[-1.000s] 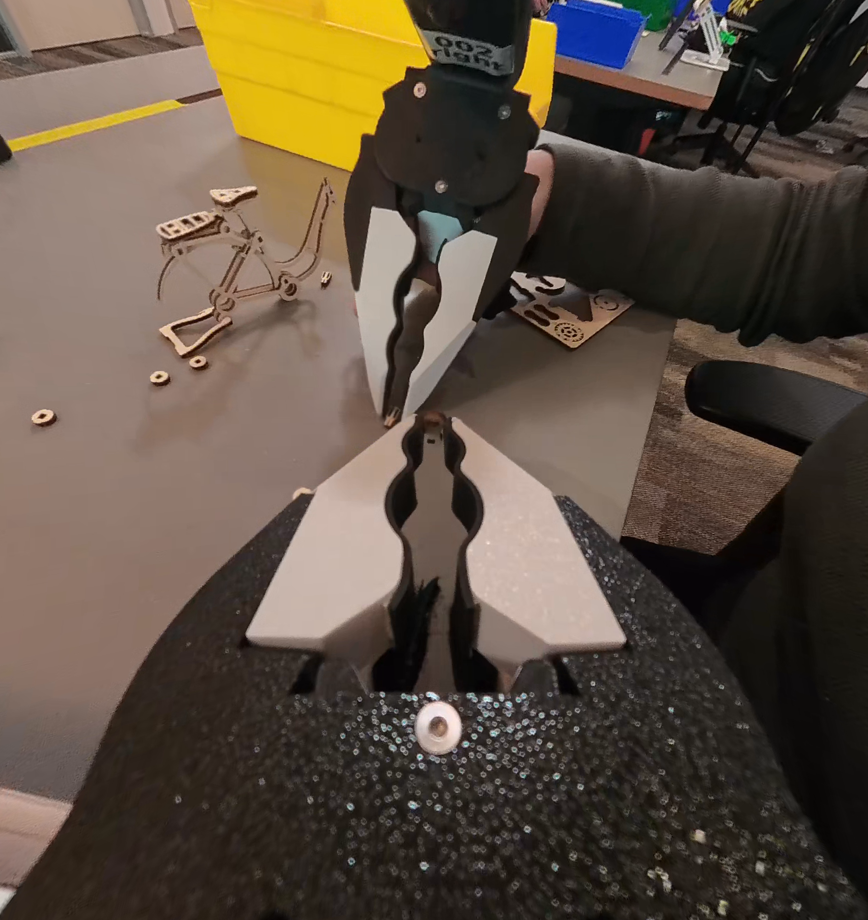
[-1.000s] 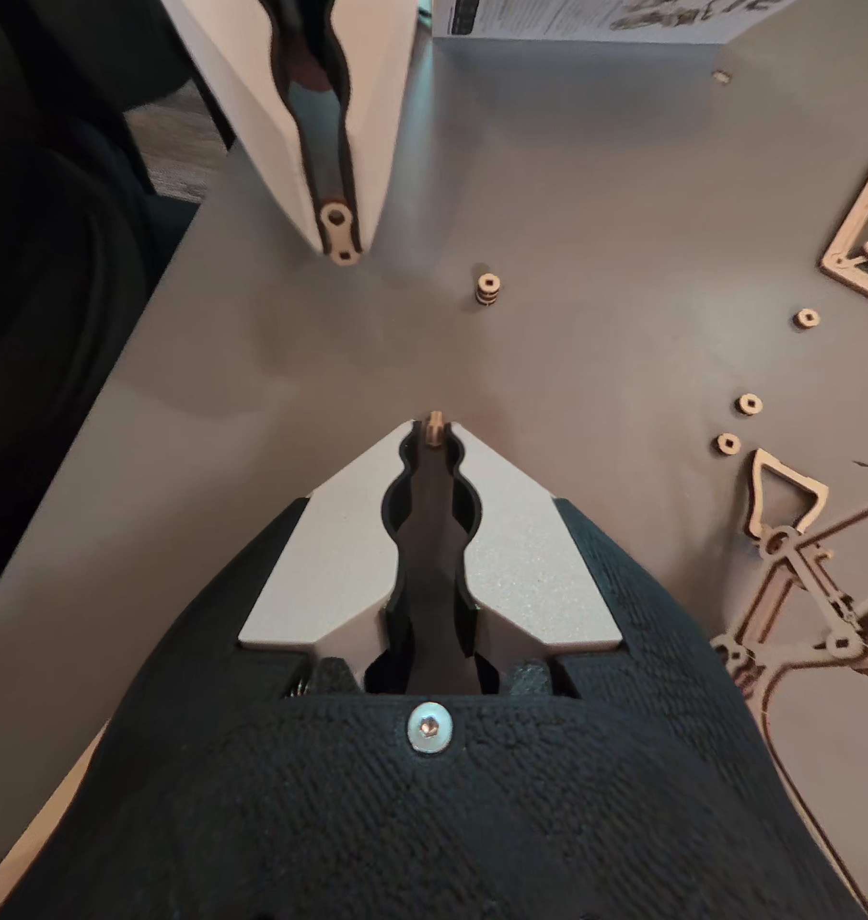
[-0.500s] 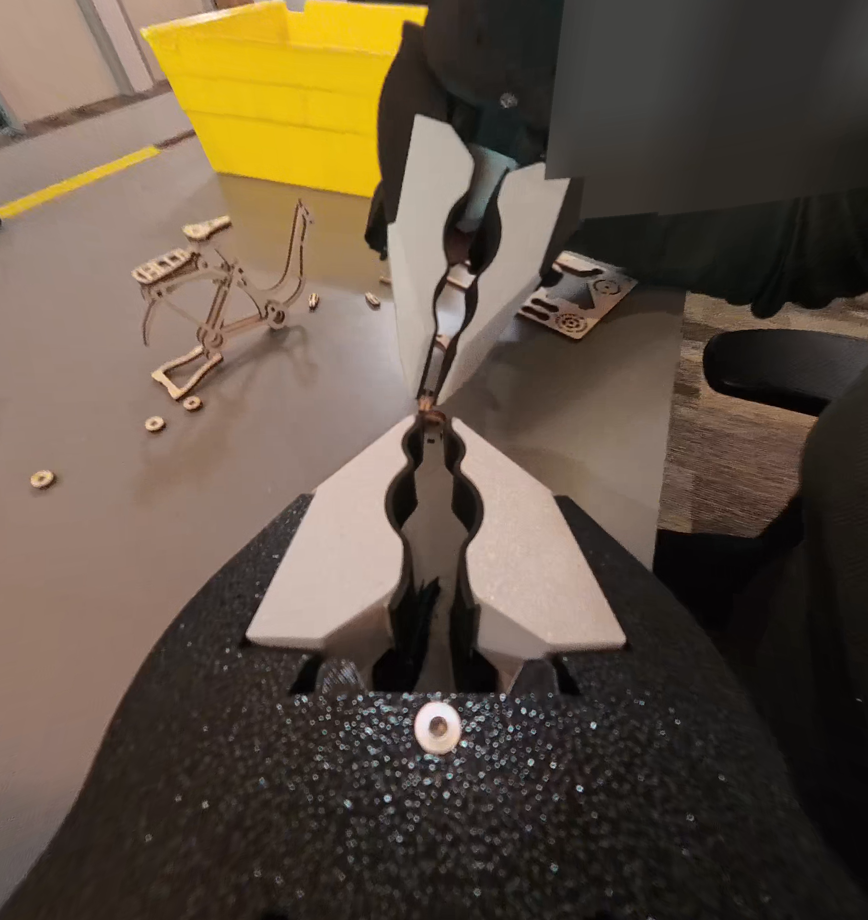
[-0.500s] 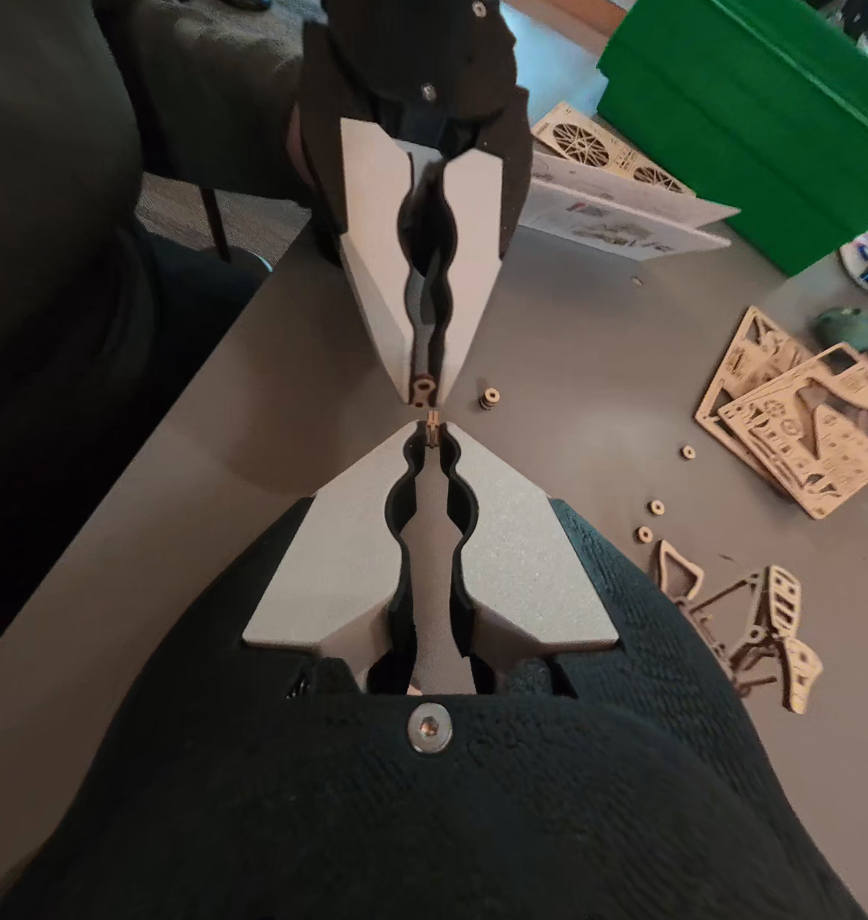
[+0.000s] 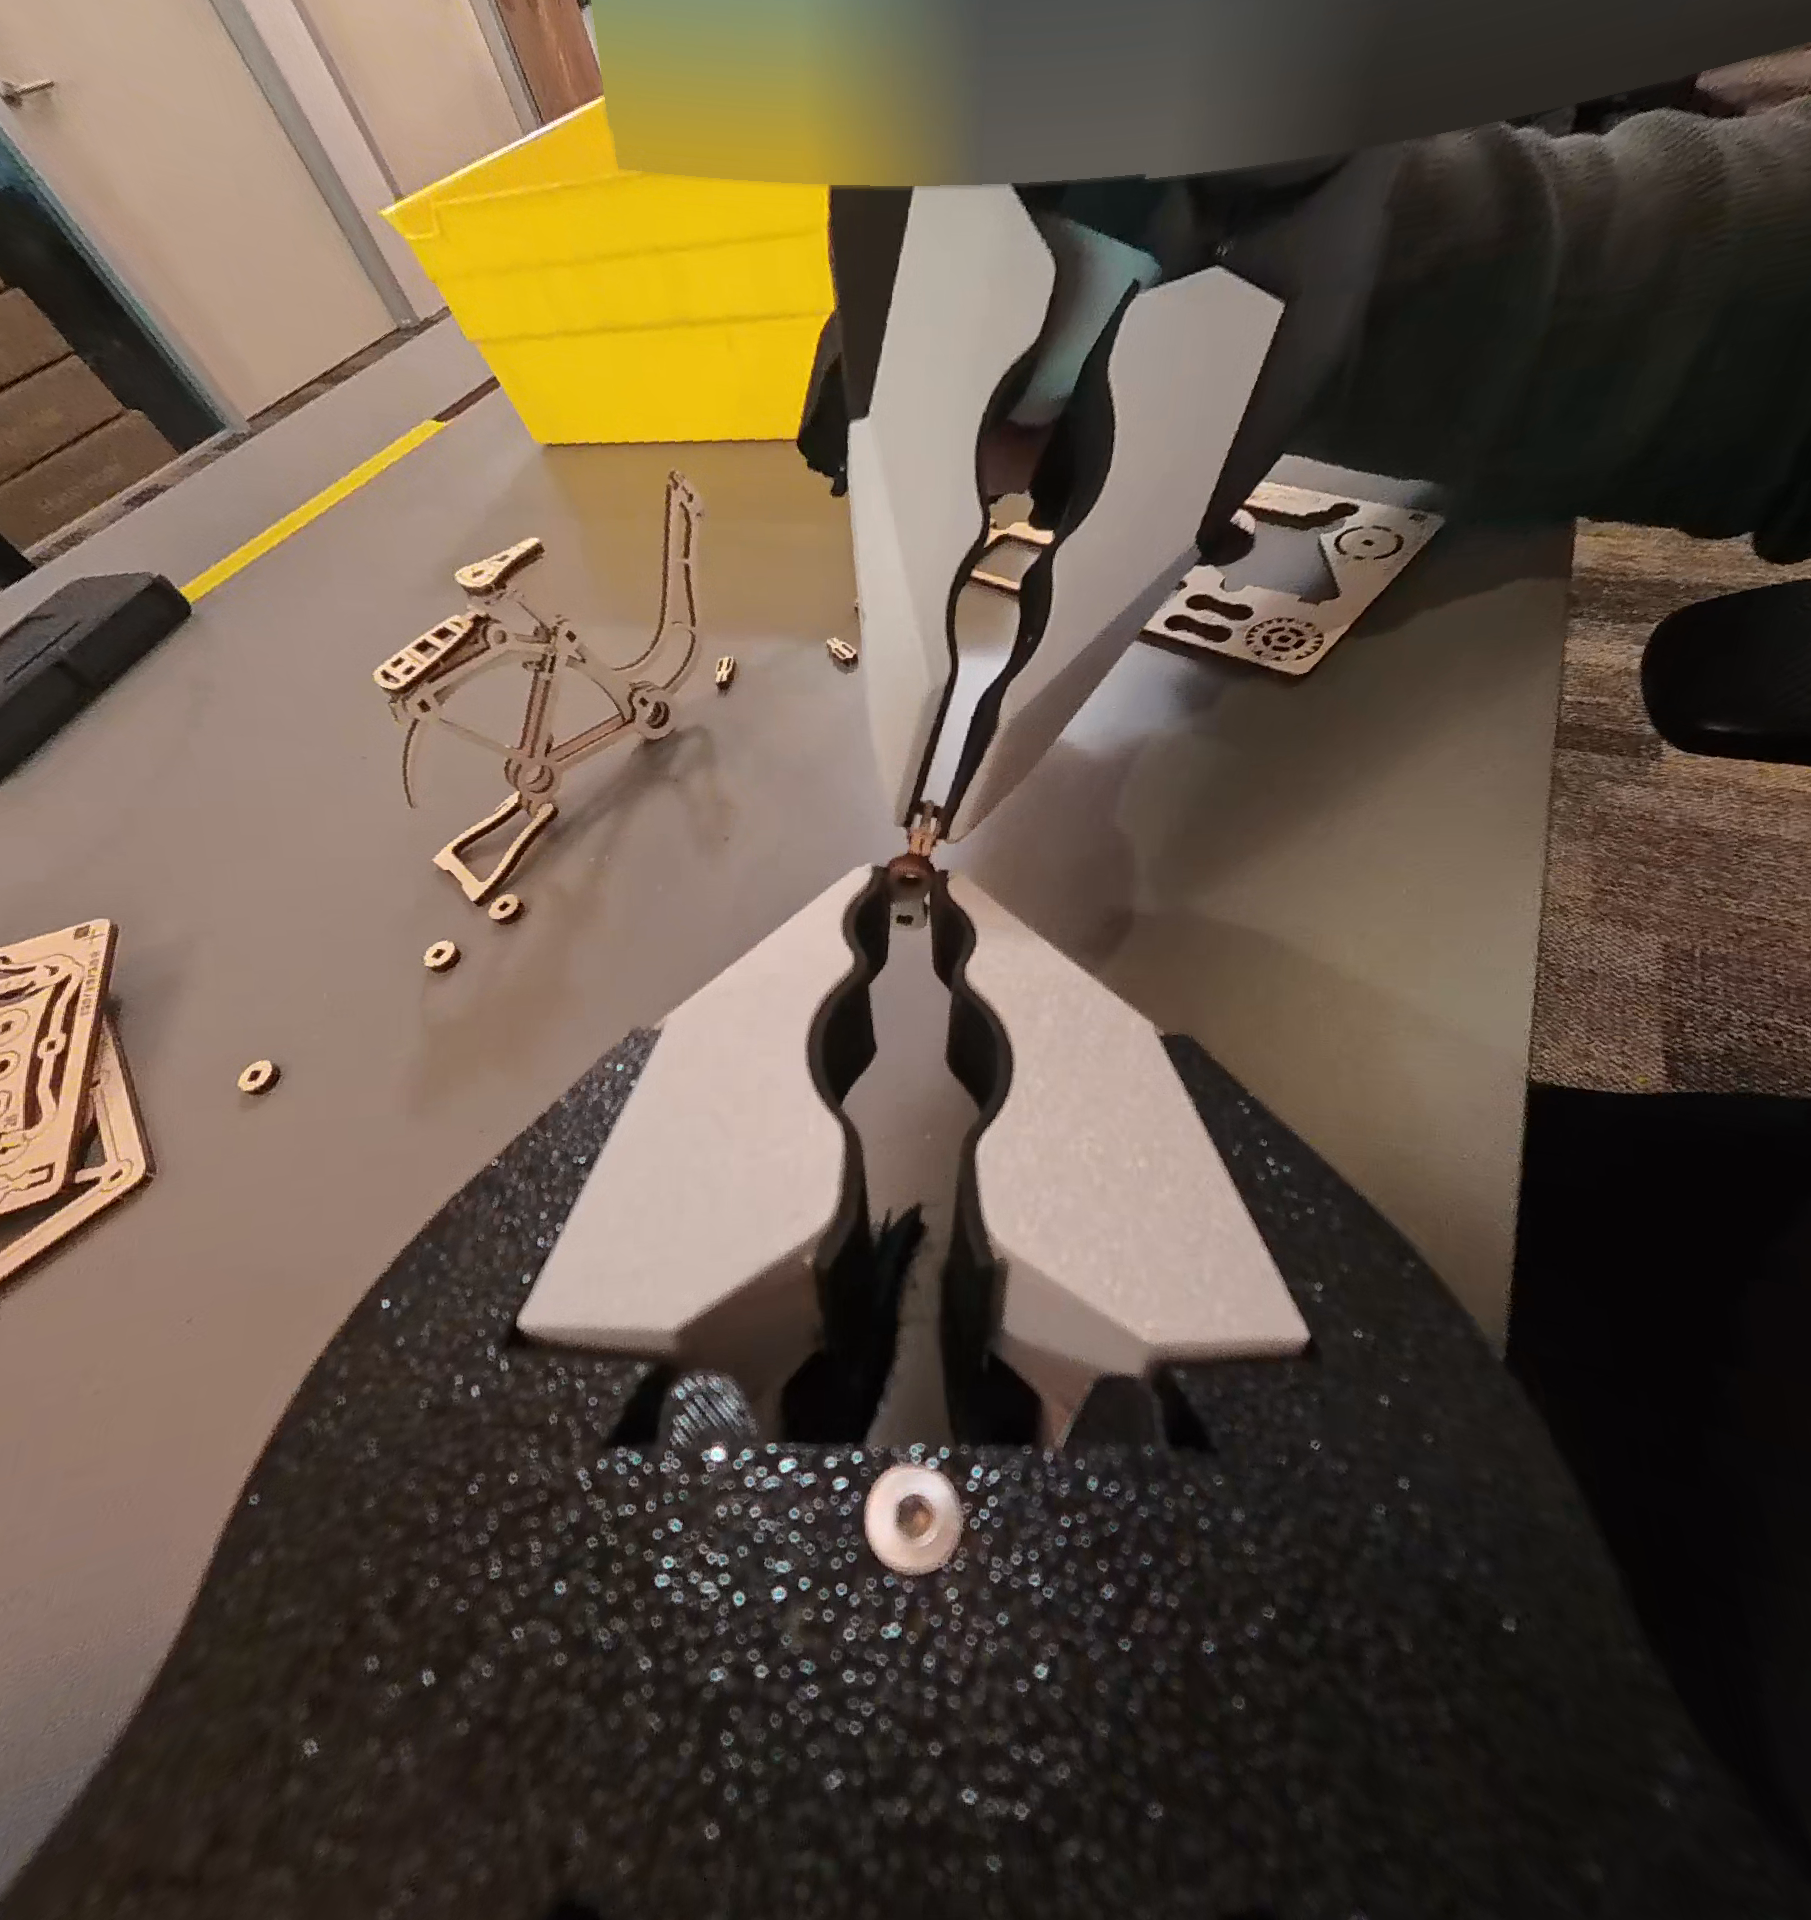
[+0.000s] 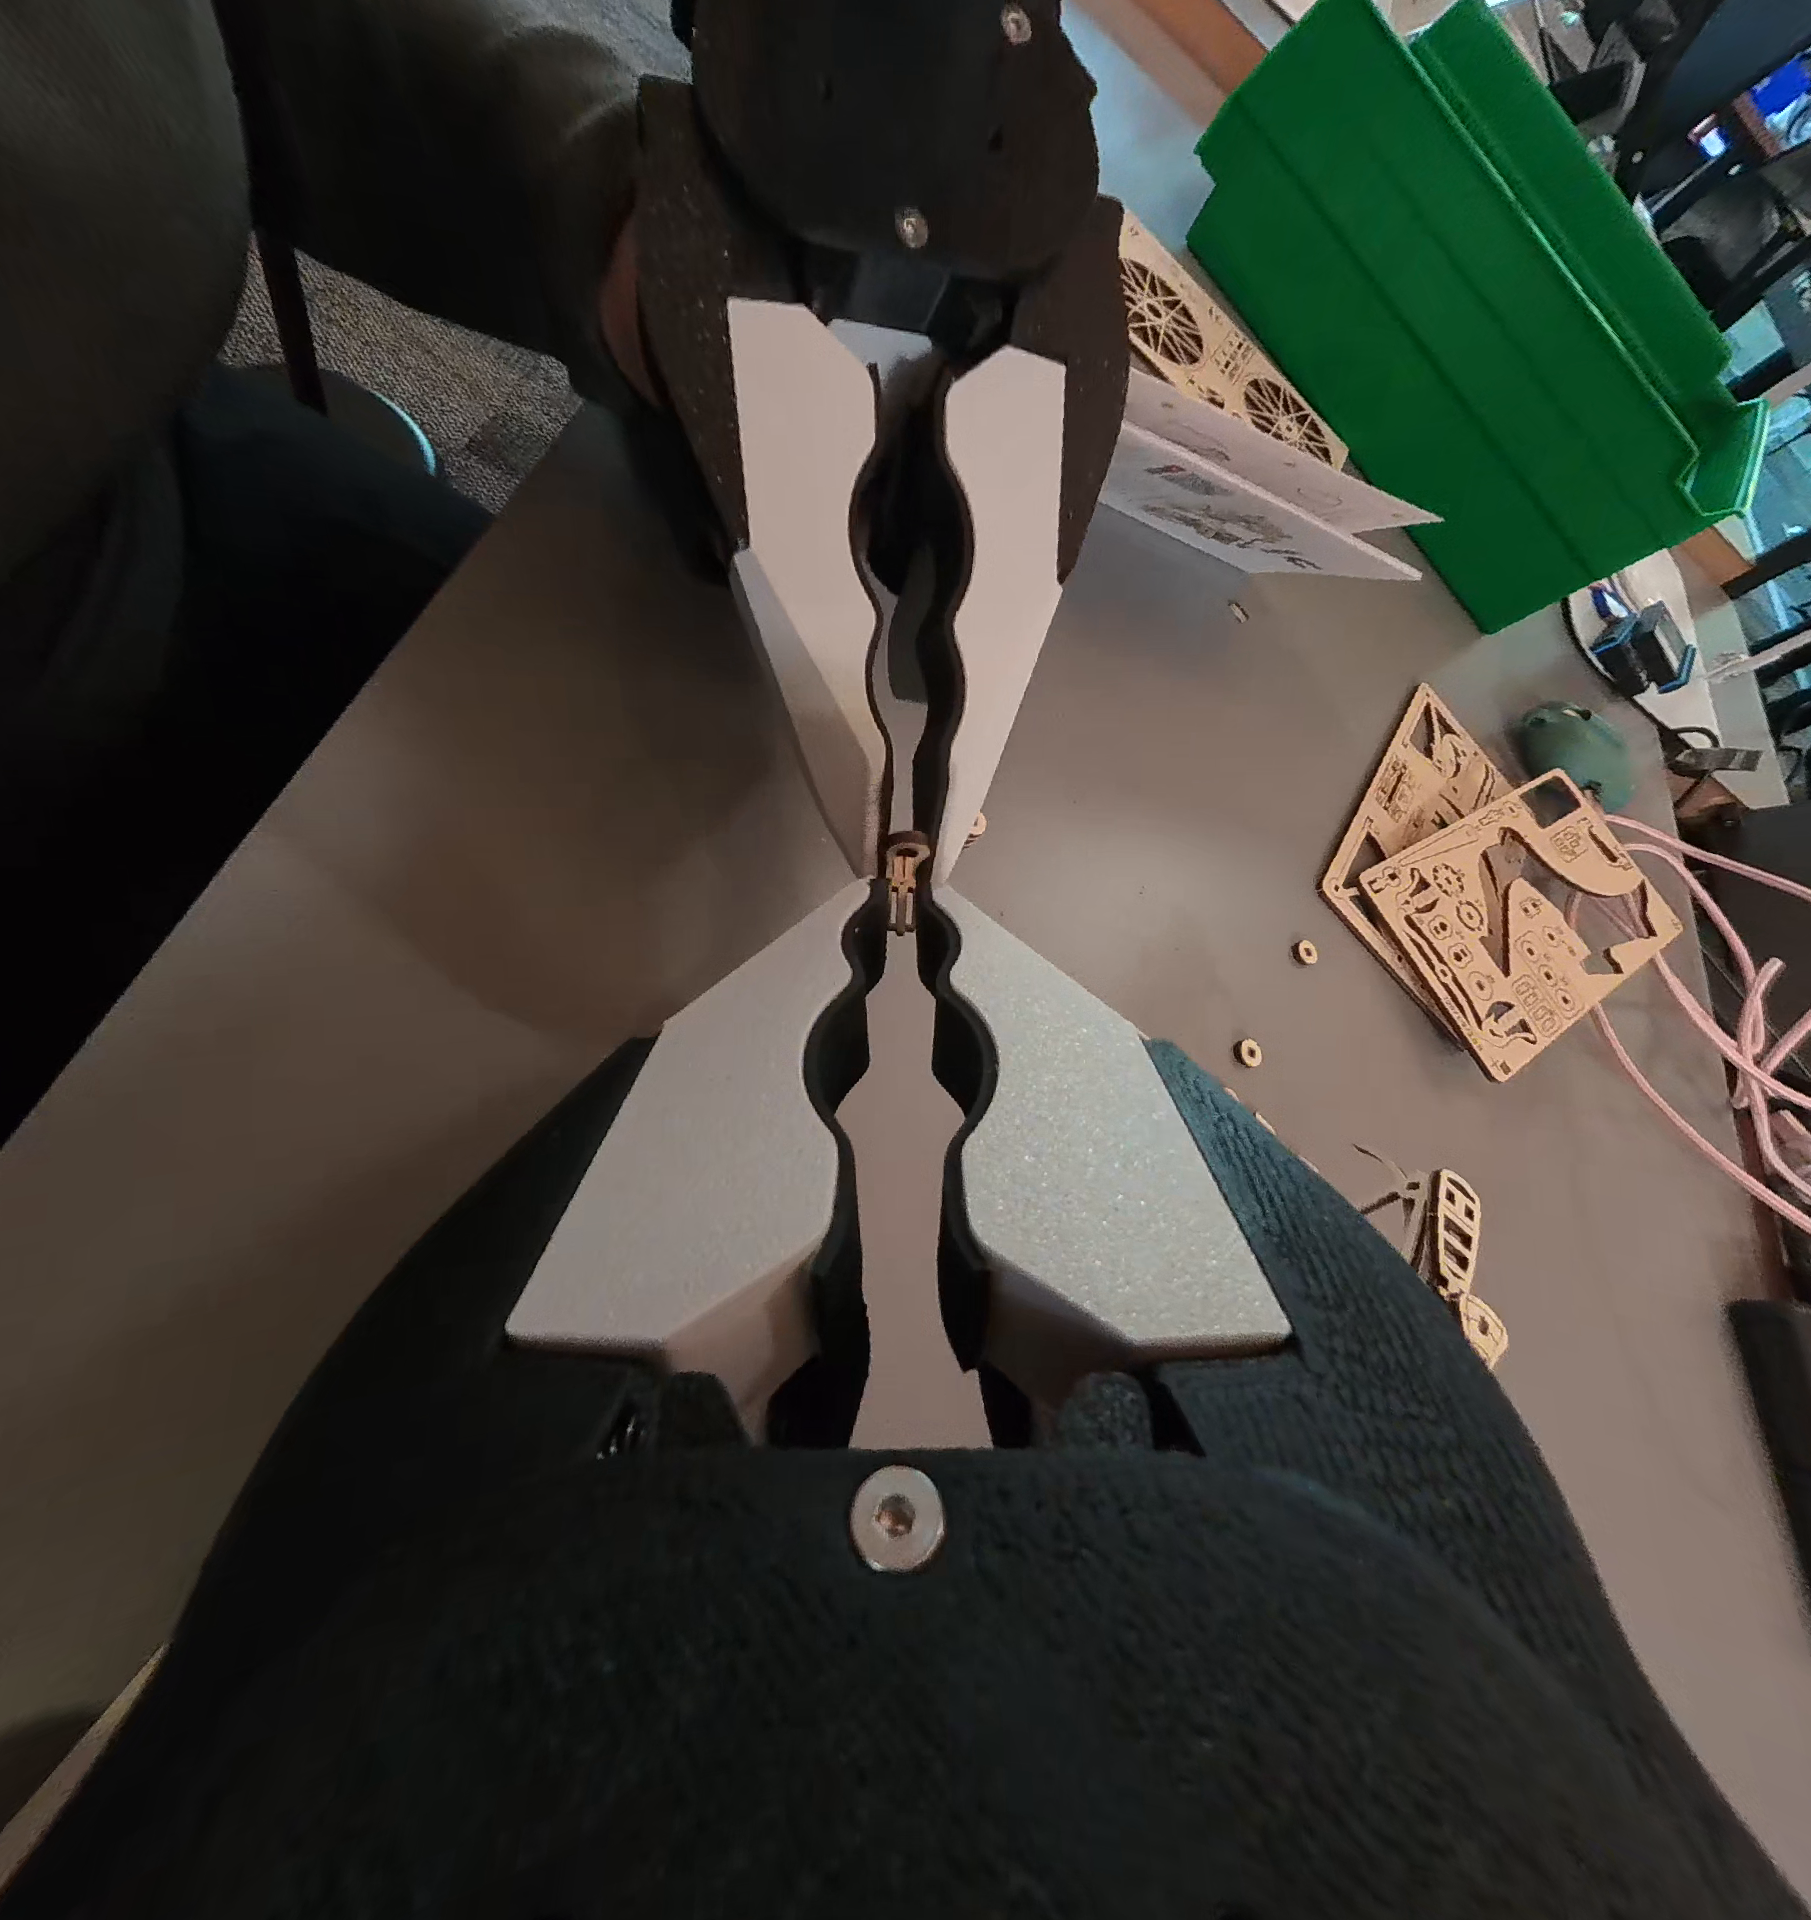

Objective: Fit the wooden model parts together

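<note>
My left gripper (image 5: 911,894) is shut on a small wooden link with a hole (image 5: 912,876). My right gripper (image 6: 901,923) is shut on a small slotted wooden pin (image 6: 899,902). The two grippers point at each other tip to tip above the grey table (image 5: 257,1299). The pin and the link (image 6: 906,850) touch end to end between the tips. In the left wrist view the right gripper (image 5: 927,819) comes down from above. In the right wrist view the left gripper (image 6: 906,829) comes from the far side. Whether the pin sits in the hole is too small to tell.
A part-built wooden bicycle frame (image 5: 537,686) stands at the left, with loose washers (image 5: 257,1075) nearby. Cut-out wooden sheets (image 5: 28,1091) (image 5: 1285,603) (image 6: 1503,914) lie about. A yellow bin (image 5: 631,312), a green bin (image 6: 1452,312) and pink cable (image 6: 1763,1039) border the table. The table edge (image 5: 1535,831) is close. Less than 4 cm separates the two grippers' tips.
Both grippers have lifted off the table and turned toward each other. The gap between the two held parts has closed, and they now touch.
</note>
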A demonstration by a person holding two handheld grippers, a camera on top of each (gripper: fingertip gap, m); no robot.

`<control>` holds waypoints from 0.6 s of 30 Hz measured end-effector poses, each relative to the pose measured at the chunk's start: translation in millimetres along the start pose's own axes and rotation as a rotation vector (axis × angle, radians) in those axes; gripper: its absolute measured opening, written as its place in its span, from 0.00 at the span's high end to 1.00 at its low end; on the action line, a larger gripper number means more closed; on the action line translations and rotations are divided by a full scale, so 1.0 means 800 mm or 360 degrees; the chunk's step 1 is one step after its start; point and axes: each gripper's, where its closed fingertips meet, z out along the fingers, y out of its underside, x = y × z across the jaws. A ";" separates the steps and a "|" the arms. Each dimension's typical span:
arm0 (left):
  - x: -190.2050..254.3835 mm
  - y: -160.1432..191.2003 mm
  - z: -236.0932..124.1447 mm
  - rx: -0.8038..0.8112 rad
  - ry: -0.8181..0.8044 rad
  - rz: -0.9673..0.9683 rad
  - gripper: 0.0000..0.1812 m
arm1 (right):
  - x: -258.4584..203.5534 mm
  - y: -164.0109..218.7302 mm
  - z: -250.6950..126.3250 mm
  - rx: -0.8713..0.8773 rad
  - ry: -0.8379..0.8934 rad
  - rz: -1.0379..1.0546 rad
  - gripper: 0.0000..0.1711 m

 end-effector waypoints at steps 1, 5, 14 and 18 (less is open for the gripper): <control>0.000 0.000 0.000 -0.0003 0.0003 0.0006 0.97 | 0.000 0.000 0.000 0.0000 0.0003 0.0001 0.98; 0.001 0.002 0.002 -0.0023 0.0009 0.0027 0.97 | -0.002 0.002 0.002 -0.0022 -0.0006 -0.0006 0.98; 0.005 0.010 0.007 -0.0096 -0.0014 0.0121 0.97 | -0.007 0.010 0.006 -0.0066 -0.0058 0.0040 0.98; 0.009 0.016 0.010 -0.0153 -0.0008 0.0177 0.97 | -0.013 0.015 0.008 -0.0087 -0.0129 0.0114 0.98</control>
